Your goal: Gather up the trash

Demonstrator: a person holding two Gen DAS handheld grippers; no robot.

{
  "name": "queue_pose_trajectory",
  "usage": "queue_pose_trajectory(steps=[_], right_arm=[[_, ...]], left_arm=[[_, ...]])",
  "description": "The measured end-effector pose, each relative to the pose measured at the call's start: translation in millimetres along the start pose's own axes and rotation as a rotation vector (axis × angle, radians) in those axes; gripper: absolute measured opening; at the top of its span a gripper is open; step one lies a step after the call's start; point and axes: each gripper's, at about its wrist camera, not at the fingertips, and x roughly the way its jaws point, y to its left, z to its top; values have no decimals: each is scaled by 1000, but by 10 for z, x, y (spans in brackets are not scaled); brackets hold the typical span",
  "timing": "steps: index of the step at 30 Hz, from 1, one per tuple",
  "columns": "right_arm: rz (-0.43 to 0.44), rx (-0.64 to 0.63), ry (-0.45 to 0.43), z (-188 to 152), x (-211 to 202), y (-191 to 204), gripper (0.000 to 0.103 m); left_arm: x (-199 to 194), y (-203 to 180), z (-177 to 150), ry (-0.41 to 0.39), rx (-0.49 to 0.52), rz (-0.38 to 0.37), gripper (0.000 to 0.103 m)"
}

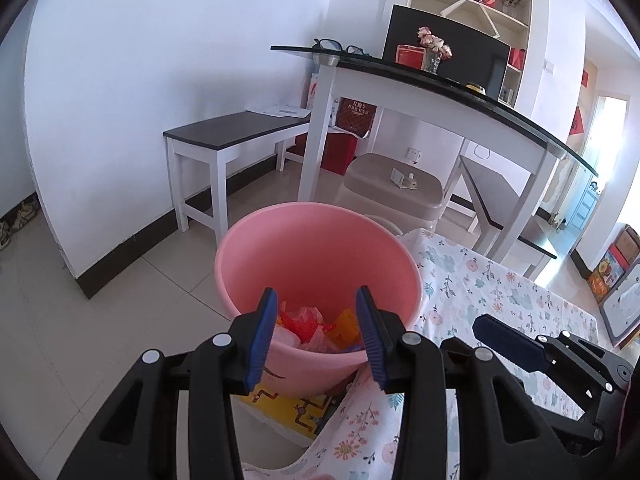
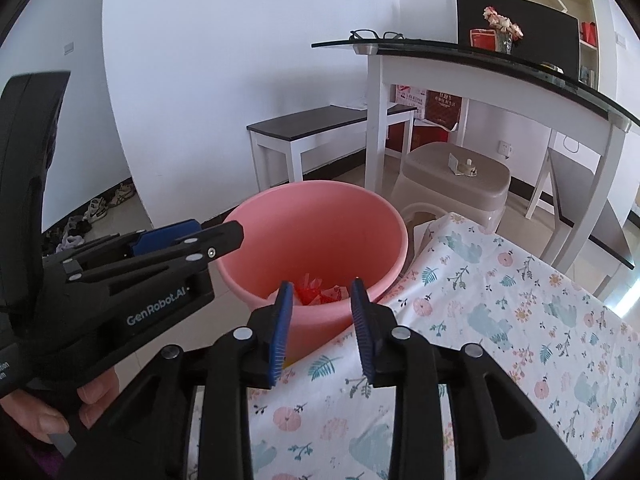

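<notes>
Pink bin point(image 1: 316, 264) stands on tiled floor point(image 1: 100, 320) — beside floral-sheeted bed point(image 2: 500, 320).

Both cameras sat on hand-held grippers and looked forward and downward along their fingers. The left one hung close above the near rim of the pink bucket point(image 1: 316, 248), looking into it. The right one stood just to the right, over the flowered cloth point(image 2: 500, 320), facing the same bucket. Both views shared the bucket, the bench and glass-topped table behind it.
</notes>
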Motion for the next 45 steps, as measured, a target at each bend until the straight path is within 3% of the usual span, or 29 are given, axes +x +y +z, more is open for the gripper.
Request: queue_pose_trajectory(steps=[20, 45], right_arm=[[-31, 33, -53, -192, -414, -83, 31], [-86, 124, -79, -358, -604, -305, 31]], left_arm=[[-398, -307, -159, -52, 83, 21, 40], [-477, -528, -224, -70, 139, 26, 33]])
